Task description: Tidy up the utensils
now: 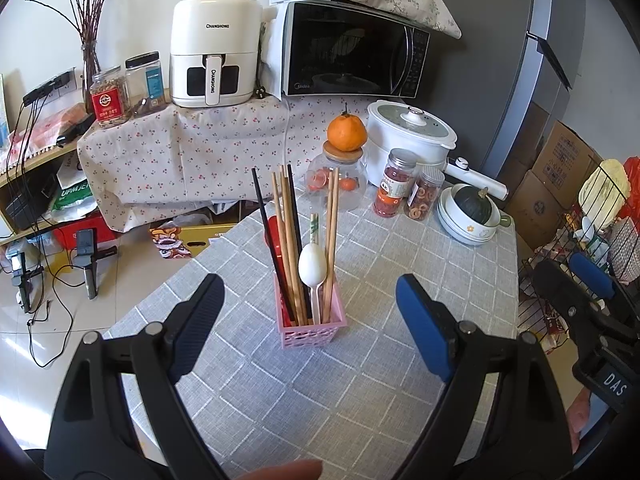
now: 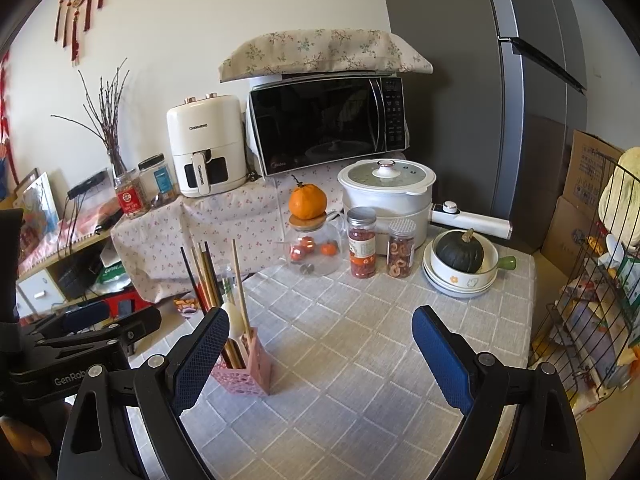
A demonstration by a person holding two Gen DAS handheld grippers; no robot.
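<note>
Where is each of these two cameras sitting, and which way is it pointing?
Left wrist view: sits on the left hand-held gripper, looking forward between its open blue-padded fingers at the pink utensil holder on the grey checked tablecloth; the right hand-held gripper and a fingertip show at the edges.
Right wrist view: sits on the right hand-held gripper, open over bare cloth, facing the white pot; the left one shows at far left.
Both share the holder, orange, jars and microwave.

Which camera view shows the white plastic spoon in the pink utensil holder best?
The left wrist view: the white plastic spoon stands unobstructed, centred in the pink utensil holder. In the right wrist view the spoon is partly hidden behind a gripper finger.
</note>
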